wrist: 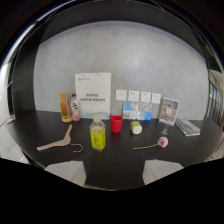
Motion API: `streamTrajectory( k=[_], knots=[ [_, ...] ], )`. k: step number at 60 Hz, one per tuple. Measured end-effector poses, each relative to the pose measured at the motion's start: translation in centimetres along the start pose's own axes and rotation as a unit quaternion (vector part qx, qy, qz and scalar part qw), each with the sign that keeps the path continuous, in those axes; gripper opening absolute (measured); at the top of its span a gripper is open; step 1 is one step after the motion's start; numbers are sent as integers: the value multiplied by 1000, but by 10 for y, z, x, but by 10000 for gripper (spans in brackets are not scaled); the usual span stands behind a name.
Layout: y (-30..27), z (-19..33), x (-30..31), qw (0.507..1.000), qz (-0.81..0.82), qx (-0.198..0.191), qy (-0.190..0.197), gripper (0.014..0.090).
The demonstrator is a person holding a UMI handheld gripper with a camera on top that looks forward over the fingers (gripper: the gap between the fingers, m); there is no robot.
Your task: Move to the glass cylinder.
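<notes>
The glass cylinder is a tall clear tube with amber contents. It stands at the back left of the dark table, beside a small white-labelled bottle. My gripper is open, with its two pale fingers spread wide over the table's near edge and nothing between them. The cylinder stands far beyond the fingers, off to the left of the line between them.
A yellow bottle stands just ahead, with a red cup and a green-white ball behind it. A wooden hanger lies left and a pink flower right. A white sign and a photo stand line the grey wall.
</notes>
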Motion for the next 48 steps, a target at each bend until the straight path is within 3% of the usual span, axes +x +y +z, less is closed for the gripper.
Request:
streamTrajectory(
  k=[13,26,40,48],
  knots=[
    [18,-12,16,1000,-1,-10,14,854],
    [34,-8,92,998,-2,-28,57,856],
    [22,35,215,994,-3,-17,107,850],
    [9,85,269,995,6,-10,102,855]
  ],
)
